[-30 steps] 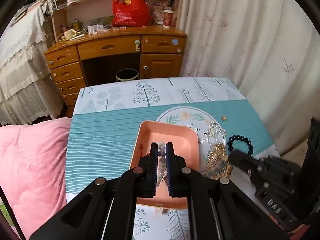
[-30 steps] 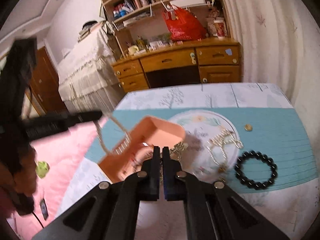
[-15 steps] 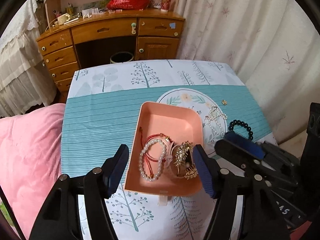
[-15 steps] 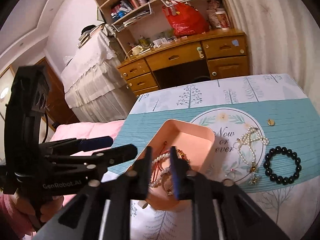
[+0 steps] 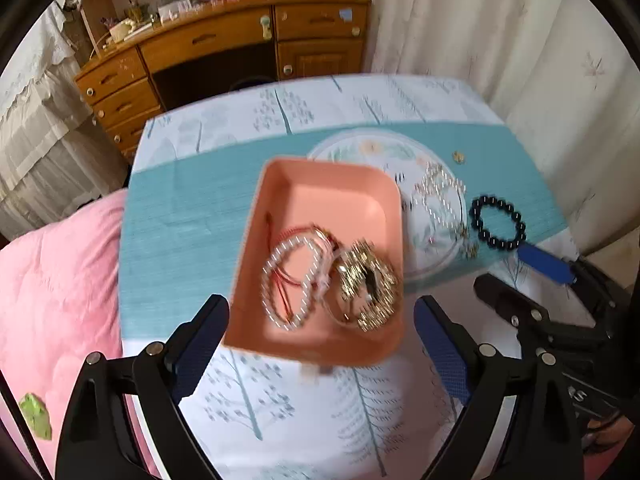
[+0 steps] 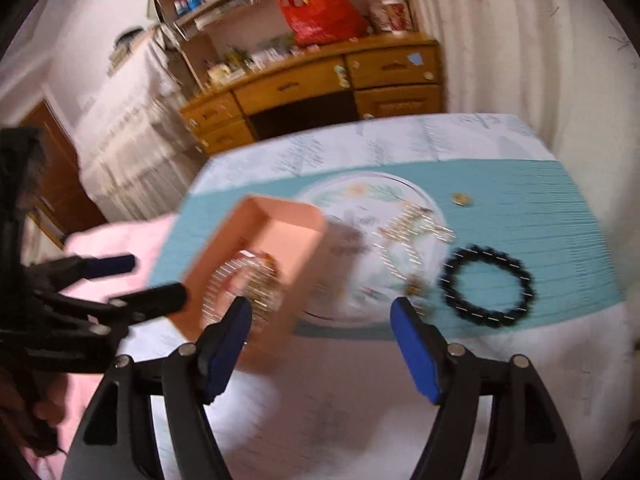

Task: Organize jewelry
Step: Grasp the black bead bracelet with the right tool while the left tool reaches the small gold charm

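A pink tray (image 5: 340, 188) sits on the table and holds a pearl bracelet (image 5: 286, 280), a red cord bracelet and a gold ornate piece (image 5: 368, 284). My left gripper (image 5: 320, 340) is open and empty, above the tray's near edge. A pearl necklace (image 5: 438, 196), a black bead bracelet (image 5: 498, 222) and a small gold piece (image 5: 459, 156) lie on the cloth right of the tray. My right gripper (image 6: 322, 344) is open and empty, between the tray (image 6: 280, 232) and the black bracelet (image 6: 486, 286). The pearl necklace (image 6: 412, 236) lies beyond it.
The table wears a teal and white tree-print cloth (image 5: 180, 208) with a round printed medallion. A pink quilt (image 5: 52, 288) lies at the left. A wooden desk (image 5: 224, 48) stands behind the table, and a curtain (image 5: 520, 48) hangs at the right.
Both grippers opened from shut; the pearl bracelet and gold piece they held now lie in the tray. Both have drawn back, and the right one has swung right toward the black bracelet.
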A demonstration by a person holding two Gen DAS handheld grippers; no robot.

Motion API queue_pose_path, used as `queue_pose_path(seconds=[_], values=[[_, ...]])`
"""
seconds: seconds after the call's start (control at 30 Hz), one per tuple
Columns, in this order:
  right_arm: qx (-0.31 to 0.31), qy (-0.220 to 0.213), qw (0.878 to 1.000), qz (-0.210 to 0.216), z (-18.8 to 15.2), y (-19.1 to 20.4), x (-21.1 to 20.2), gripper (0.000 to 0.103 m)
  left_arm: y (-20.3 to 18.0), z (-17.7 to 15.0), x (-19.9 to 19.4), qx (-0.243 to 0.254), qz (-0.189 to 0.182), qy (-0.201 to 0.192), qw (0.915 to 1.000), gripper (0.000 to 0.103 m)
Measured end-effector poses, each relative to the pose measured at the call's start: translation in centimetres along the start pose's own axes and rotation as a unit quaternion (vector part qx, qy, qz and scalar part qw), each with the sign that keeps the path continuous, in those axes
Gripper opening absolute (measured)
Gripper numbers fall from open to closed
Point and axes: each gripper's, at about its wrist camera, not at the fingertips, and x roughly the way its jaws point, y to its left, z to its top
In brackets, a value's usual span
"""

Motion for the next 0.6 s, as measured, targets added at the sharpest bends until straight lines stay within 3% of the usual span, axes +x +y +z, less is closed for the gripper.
queue_pose_path(seconds=[0.13,0.33,0.47,0.6], values=[[-0.063,0.025,0.995,-0.076,-1.0,-1.6,0.6,0.072,-2.0,-1.4,0.8,-0.01,-0.003,0.029,0.9995,0.093],[-0.168,0.046,0.972,-0.157,-2.3,-4.4,1.3,0.072,-5.4,-3.5,0.0,-0.005,-0.021,0.027,0.9994,0.093],[-0.208,0.052,0.962,-0.171,-2.5,-6.5,1.7,0.072,-8.2,-3.8,1.1,0.014,-0.03,0.06,0.9977,0.093],[-0.273,0.042,0.95,-0.149,-2.8,-7.6,1.9,0.072,-10.2,-3.1,3.0,-0.021,-0.045,0.087,0.995,0.093]])
